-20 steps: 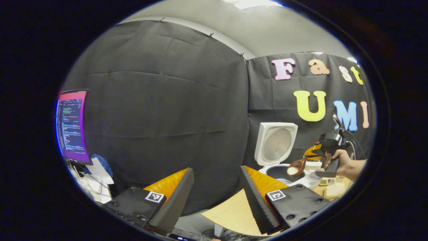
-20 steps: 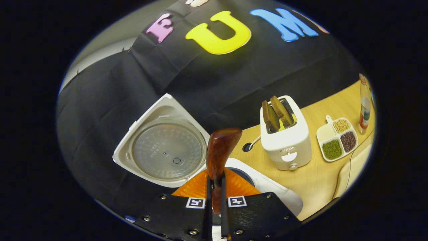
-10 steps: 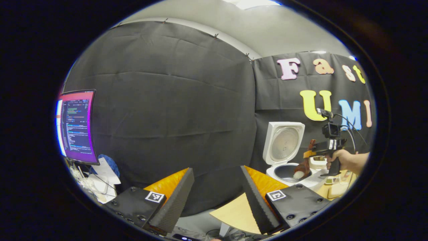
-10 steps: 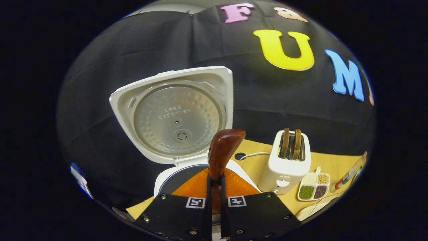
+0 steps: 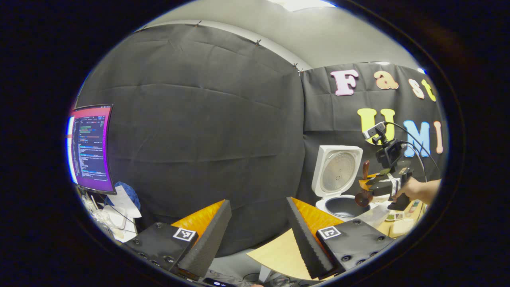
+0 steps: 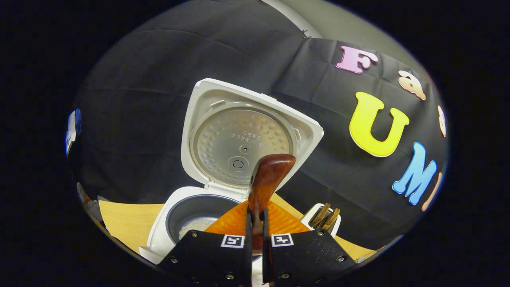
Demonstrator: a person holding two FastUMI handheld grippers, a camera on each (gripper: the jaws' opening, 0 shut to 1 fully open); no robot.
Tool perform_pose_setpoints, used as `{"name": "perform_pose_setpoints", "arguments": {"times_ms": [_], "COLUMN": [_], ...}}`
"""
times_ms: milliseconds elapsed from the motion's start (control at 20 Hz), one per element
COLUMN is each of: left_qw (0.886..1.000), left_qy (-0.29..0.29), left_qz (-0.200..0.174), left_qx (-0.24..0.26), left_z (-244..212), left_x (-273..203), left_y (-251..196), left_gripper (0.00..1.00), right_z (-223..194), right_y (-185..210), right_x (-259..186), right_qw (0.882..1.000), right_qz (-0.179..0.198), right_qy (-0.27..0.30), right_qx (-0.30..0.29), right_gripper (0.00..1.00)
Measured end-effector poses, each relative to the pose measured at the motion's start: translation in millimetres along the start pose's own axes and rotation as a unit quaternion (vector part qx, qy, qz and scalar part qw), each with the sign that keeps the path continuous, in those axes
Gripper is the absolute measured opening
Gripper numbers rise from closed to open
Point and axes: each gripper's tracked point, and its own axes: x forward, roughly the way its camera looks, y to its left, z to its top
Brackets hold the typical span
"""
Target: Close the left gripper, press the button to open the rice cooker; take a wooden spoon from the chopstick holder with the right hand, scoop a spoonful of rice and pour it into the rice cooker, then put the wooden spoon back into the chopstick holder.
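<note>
Wooden spoon (image 6: 267,179) in right gripper (image 6: 255,223), above open rice cooker (image 6: 223,167)

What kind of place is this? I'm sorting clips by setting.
Probably a staged kitchen set in a recording booth: an open rice cooker and a toaster stand on a wooden table before black cloth, with a computer monitor nearby.

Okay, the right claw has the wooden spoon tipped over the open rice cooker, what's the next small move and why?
Probably lift the brown wooden spoon clear of the white rice cooker and turn toward the chopstick holder. White rice lies in the dark inner pot, and in the left gripper view the spoon's bowl hangs tipped over the pot with no rice visible on it. The right claw grips the handle.
</note>
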Motion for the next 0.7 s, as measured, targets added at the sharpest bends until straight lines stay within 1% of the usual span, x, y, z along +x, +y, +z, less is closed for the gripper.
{"name": "perform_pose_setpoints", "arguments": {"times_ms": [50, 150, 200, 250, 300, 350, 400, 450, 500, 550, 600, 650, 700], "left_qw": [1.0, 1.0, 1.0, 1.0, 1.0, 1.0, 1.0, 0.999, 0.999, 0.998, 0.997, 0.996, 0.995], "left_qy": [-0.001, -0.004, -0.006, -0.009, -0.011, -0.012, -0.012, -0.014, -0.016, -0.018, -0.018, -0.02, -0.022], "left_qz": [-0.001, -0.003, -0.005, -0.008, -0.012, -0.018, -0.026, -0.034, -0.043, -0.053, -0.065, -0.078, -0.09], "left_qx": [0.0, -0.002, -0.003, -0.003, -0.004, -0.006, -0.01, -0.013, -0.016, -0.02, -0.024, -0.027, -0.027], "left_z": [-1.3, 4.1, 7.9, 9.0, 10.6, 12.7, 13.9, 12.9, 16.3, 18.3, 19.6, 23.0, 26.2], "left_x": [0.0, -1.1, -1.5, -1.9, -0.9, -0.5, 1.8, 3.8, 5.0, 7.5, 8.9, 10.1, 11.6], "left_y": [-0.9, -3.2, -5.1, -7.1, -10.8, -19.4, -28.8, -34.7, -45.5, -56.3, -67.6, -79.9, -92.0], "left_gripper": [0.92, 0.92, 0.92, 0.95, 0.95, 0.99, 0.93, 0.95, 0.95, 0.97, 0.95, 0.97, 0.96], "right_z": [-2.5, -6.2, -5.5, -3.9, -1.6, 4.5, 7.2, 7.0, 9.3, 10.4, 9.7, 11.1, 11.7], "right_y": [2.3, 3.7, 2.2, -0.6, -4.0, -7.5, -11.8, -19.6, -31.5, -46.3, -58.1, -69.1, -82.6], "right_x": [1.9, 1.2, -0.6, -2.5, -5.9, -13.1, -17.2, -25.0, -34.6, -44.2, -55.3, -71.7, -84.7], "right_qw": [1.0, 0.996, 0.99, 0.982, 0.97, 0.953, 0.935, 0.917, 0.905, 0.895, 0.889, 0.883, 0.879], "right_qz": [0.01, 0.031, 0.039, 0.049, 0.058, 0.068, 0.076, 0.079, 0.077, 0.068, 0.061, 0.056, 0.051], "right_qy": [0.003, 0.017, 0.021, 0.023, 0.027, 0.029, 0.028, 0.025, 0.019, 0.012, 0.008, -0.001, -0.009], "right_qx": [0.016, 0.087, 0.132, 0.181, 0.236, 0.293, 0.346, 0.389, 0.419, 0.441, 0.455, 0.465, 0.474], "right_gripper": [0.11, 0.1, 0.1, 0.11, 0.11, 0.1, 0.11, 0.11, 0.1, 0.11, 0.11, 0.1, 0.11]}}
